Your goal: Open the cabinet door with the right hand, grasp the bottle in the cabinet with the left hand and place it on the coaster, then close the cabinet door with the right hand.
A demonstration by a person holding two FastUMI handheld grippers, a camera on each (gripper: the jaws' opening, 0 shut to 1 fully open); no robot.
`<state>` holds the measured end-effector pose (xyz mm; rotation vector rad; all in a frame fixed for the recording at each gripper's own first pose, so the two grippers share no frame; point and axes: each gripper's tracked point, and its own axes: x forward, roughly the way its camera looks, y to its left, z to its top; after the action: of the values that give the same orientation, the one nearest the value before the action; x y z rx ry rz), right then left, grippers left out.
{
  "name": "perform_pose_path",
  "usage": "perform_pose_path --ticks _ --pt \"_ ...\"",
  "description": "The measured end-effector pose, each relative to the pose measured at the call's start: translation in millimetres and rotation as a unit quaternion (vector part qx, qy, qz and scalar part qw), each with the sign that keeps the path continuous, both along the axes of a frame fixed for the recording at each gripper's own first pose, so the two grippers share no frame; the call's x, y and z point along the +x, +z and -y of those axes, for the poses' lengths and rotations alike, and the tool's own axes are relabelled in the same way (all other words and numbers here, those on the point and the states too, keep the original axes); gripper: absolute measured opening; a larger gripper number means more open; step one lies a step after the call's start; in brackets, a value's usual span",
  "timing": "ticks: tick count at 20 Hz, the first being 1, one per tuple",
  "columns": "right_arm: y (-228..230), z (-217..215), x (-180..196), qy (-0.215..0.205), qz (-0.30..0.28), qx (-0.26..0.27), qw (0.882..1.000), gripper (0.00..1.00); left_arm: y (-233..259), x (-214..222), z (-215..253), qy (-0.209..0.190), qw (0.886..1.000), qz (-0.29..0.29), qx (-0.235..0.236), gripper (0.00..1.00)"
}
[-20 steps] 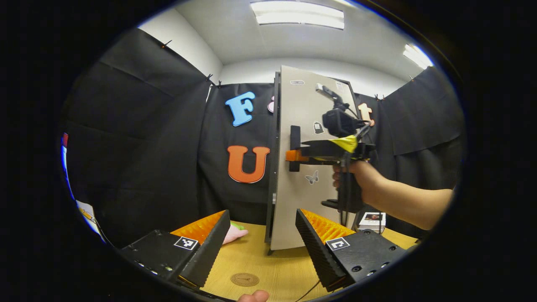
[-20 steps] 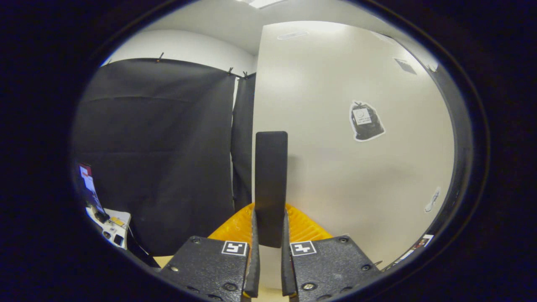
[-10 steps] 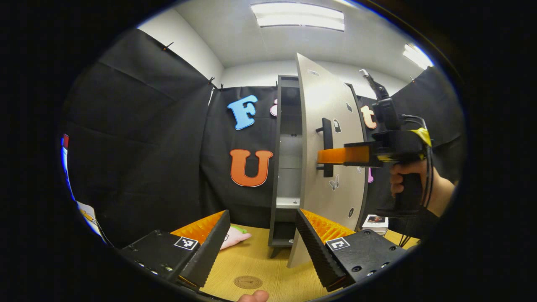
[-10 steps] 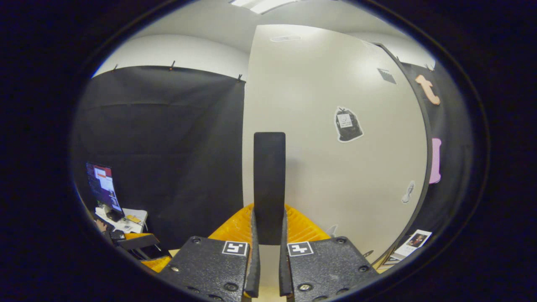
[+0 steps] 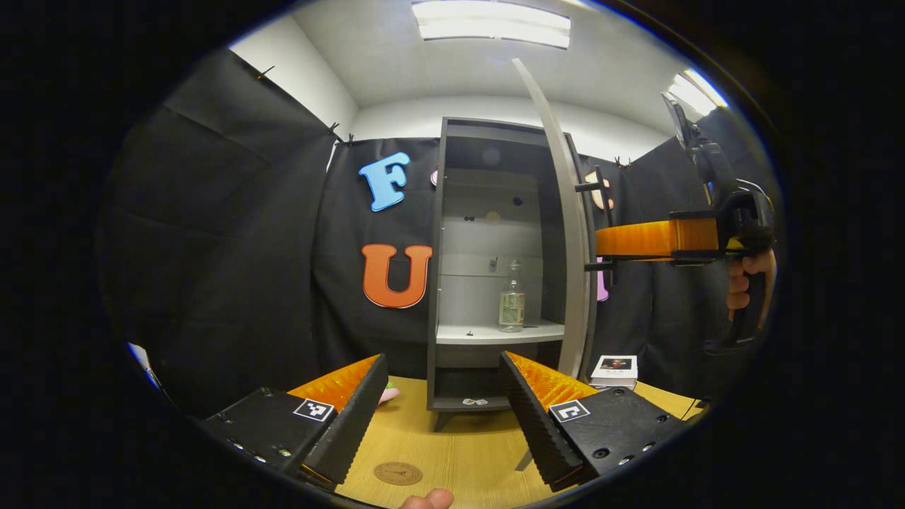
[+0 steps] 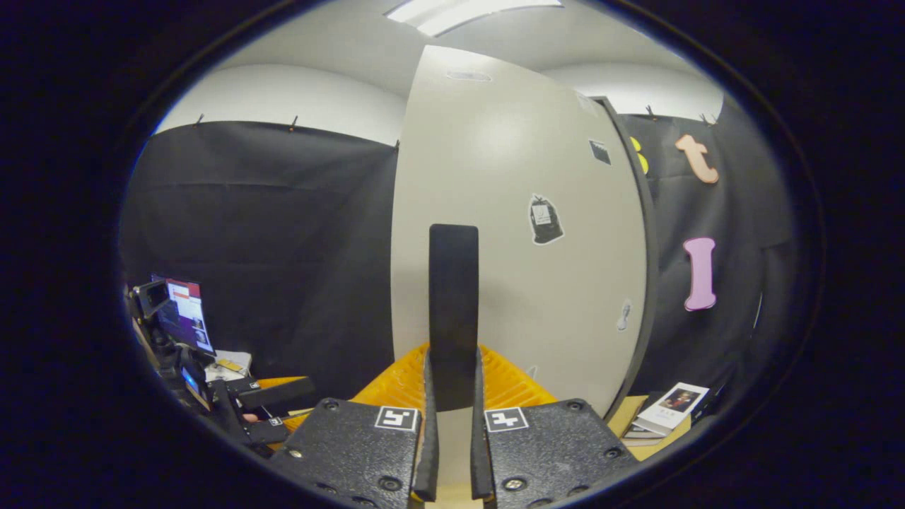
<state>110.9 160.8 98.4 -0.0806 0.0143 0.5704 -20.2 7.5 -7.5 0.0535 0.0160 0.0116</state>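
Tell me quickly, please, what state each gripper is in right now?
Left gripper: open, holding nothing, facing the bottle.
Right gripper: shut on the door handle of the cabinet door.

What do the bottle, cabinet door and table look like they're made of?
Bottle: probably clear plastic, since the shelf's back wall shows through it; it carries a paper-like label.
Cabinet door: looks like matt pale laminated board, flat and thin-edged, with stickers; its handle is matt black, material unclear.
Table: light wood-grain top, maybe veneer.
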Motion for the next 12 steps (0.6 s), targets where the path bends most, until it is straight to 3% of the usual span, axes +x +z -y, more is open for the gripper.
perform_pose_path --ticks 7,12 --pt "5.3 66.1 -18.4 -0.092 0.024 -0.003 0.995 0.22 -9.6 3.3 31.4 -0.041 0.999 -0.014 -0.007 0.95" --pt "10.3 108.0 -23.8 -0.153 0.041 -0.013 0.987 0.16 -14.7 4.7 49.1 -0.061 0.998 -0.023 -0.007 0.94"
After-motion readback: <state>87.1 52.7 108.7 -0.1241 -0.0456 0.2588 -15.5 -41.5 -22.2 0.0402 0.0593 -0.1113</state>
